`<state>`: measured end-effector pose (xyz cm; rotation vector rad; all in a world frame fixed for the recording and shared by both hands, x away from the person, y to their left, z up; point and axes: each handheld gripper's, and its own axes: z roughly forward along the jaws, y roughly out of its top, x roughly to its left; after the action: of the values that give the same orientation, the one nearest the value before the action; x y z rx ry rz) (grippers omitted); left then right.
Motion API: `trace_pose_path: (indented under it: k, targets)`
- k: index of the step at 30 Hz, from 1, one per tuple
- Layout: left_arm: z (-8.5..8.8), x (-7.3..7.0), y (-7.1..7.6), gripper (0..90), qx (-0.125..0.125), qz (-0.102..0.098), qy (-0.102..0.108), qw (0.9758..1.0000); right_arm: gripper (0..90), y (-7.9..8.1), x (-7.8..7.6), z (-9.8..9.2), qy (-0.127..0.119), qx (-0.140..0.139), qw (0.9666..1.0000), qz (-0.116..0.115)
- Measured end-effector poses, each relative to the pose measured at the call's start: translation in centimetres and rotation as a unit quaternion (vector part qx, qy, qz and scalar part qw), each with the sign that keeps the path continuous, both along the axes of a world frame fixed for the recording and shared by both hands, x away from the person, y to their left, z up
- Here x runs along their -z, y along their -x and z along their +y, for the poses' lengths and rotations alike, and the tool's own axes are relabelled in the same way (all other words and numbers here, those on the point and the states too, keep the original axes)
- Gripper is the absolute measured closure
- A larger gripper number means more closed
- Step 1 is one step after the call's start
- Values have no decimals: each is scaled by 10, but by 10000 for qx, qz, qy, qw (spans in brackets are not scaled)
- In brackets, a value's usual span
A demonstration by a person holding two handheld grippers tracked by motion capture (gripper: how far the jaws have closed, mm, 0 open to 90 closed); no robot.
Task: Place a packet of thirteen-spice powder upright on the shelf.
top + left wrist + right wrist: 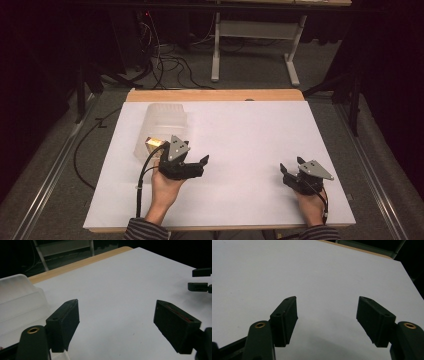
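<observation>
My left gripper (195, 154) is held just above the white table top (240, 135), left of centre, beside a translucent plastic container (161, 127). In the left gripper view its jaws stand wide apart with nothing between them (116, 306), and the container (20, 302) is at the left edge. A small yellow-brown thing (152, 144) sits at the container's near end, partly behind the gripper. My right gripper (292, 164) is at the near right of the table, open (327, 300) over bare white surface.
A wooden strip (215, 95) borders the table's far edge. Beyond it, cables and a white frame (255, 30) stand on the dark floor. The right gripper's jaws (200, 280) show far off in the left gripper view.
</observation>
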<state>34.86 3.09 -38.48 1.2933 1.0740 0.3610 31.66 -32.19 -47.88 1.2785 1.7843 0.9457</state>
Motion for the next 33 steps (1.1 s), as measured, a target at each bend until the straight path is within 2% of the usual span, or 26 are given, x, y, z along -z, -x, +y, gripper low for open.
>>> trace_pose_path:
  k: [4,8,16,23,33]
  targets:
    - [-4,3,1,212,41,54,18,10000,336,0,0,0,9,8,10000,-7]
    - [-8,3,2,213,63,59,155,9998,338,0,0,0,7,8,10000,16]
    - [-18,9,5,213,191,117,111,9997,338,0,0,1,1,6,10000,25]
    - [-23,14,7,214,308,245,195,9990,338,0,0,1,2,10,10000,23]
    - [-30,21,12,215,410,312,100,9986,338,0,0,1,17,-4,10000,24]
